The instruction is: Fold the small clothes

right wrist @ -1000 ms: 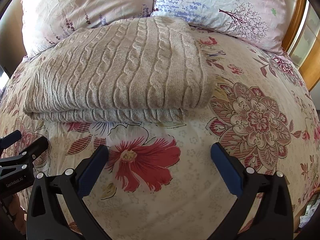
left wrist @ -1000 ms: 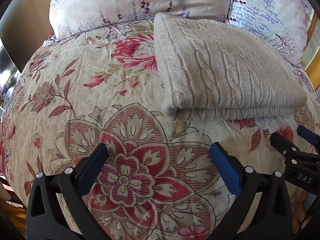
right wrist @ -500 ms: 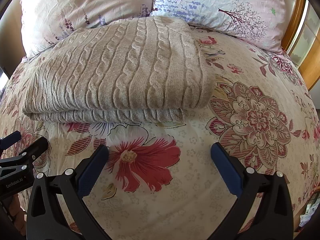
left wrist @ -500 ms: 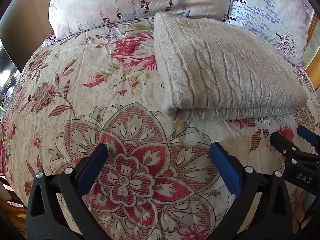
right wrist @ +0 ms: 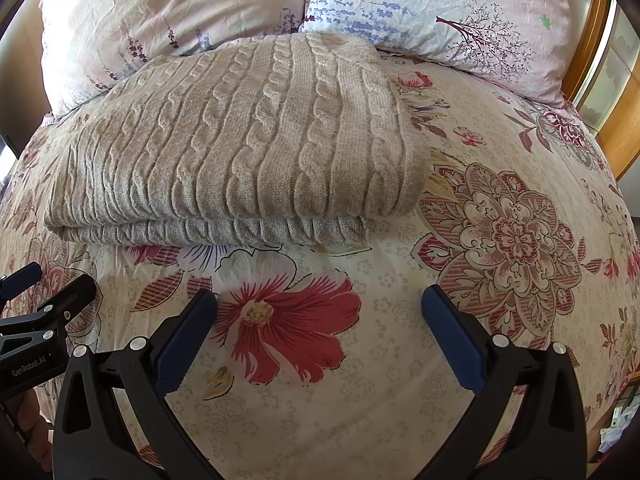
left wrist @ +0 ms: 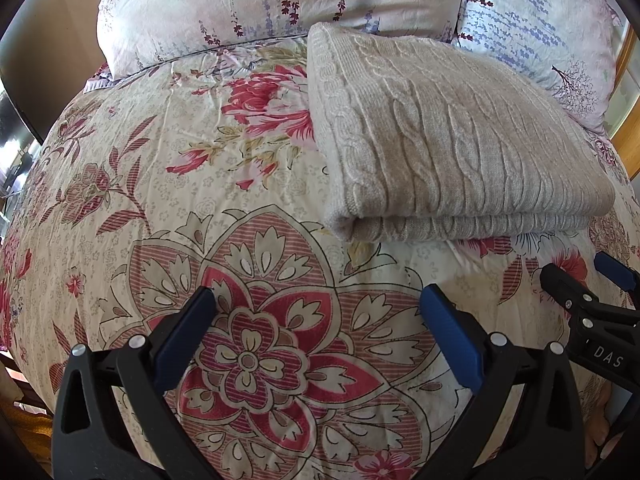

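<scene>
Sweater (left wrist: 448, 148), cable-knit and beige, is lying folded into a tidy rectangle on the floral bedspread (left wrist: 200, 184), and neither tool is touching it. Starting on the left: the left gripper (left wrist: 318, 330) is hovering over the big red medallion print with its blue-padded jaws spread wide and nothing between them, and the sweater is sitting ahead of it and off to its right, near corner closest. Moving across, the folded edge is facing both tools, two layers showing, the top layer overhanging the lower one slightly. The right gripper (right wrist: 318, 330) is likewise standing wide apart and empty above the red flower, with the sweater ahead and to its left, its right-hand edge rounding over onto the quilt. Two pillows (right wrist: 440, 12) are propped behind the garment, beyond its far edge. Judging from how things lie, the folding looks all but finished; if another fold or a tidy-up is wanted, both tools should be going in low and level at the near corners, pinching every layer together so the knit is not sliding apart, and lifting in step so the soft, heavy fabric is not sagging in the middle.
</scene>
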The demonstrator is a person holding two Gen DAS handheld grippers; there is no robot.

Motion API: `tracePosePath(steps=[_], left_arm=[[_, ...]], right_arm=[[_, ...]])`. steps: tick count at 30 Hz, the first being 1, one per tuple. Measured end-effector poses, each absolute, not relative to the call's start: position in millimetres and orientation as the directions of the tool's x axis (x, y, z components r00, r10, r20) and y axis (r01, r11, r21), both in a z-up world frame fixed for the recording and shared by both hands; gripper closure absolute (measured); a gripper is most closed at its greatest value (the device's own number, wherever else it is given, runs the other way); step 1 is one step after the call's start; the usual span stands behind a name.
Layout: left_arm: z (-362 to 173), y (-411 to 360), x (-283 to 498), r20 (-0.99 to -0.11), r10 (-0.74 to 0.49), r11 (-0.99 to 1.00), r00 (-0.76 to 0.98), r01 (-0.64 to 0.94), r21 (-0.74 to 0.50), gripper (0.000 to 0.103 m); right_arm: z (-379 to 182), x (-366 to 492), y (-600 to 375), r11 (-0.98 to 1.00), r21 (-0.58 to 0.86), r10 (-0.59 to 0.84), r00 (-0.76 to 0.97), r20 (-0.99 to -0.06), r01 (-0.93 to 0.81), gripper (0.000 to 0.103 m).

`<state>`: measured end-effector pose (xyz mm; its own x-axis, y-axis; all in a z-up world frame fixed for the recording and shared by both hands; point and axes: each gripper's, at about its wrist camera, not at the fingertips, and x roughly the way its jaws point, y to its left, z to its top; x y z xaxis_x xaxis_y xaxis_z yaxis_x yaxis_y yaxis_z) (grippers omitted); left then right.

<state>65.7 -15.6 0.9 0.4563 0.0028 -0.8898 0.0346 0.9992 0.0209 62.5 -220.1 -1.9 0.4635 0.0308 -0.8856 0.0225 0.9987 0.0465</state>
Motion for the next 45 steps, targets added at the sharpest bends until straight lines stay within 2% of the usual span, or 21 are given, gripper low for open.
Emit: tracePosePath(steps=[45], left_arm=[[-2.3, -12.8, 72.2, -0.912, -0.008, 0.998, 0.410, 0.063, 0.019, 0.002]], right_arm=[[-2.2, 63.1, -221.8, 0.999, 0.047, 0.037, 0.459, -0.888, 0.011, 0.001]])
